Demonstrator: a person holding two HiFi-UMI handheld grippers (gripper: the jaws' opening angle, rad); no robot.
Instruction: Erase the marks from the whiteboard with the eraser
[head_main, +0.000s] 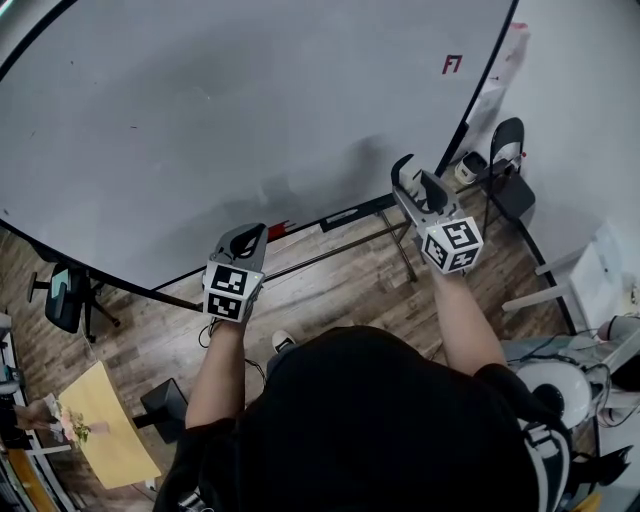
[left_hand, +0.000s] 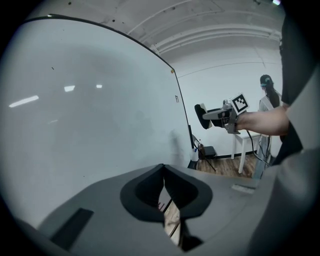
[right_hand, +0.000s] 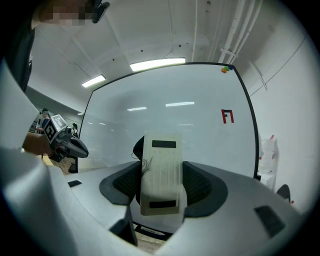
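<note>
**Eraser Held Before the Board**

The right gripper clamps the white eraser in front of the whiteboard. A red mark sits toward one o'clock from it. The left gripper, at eight o'clock, is clenched on nothing.

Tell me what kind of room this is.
Probably an office or lab workroom. There's a large whiteboard on a stand, a wood-plank floor, a wheeled office chair off to one side, and exposed pipes along the white ceiling.
</note>
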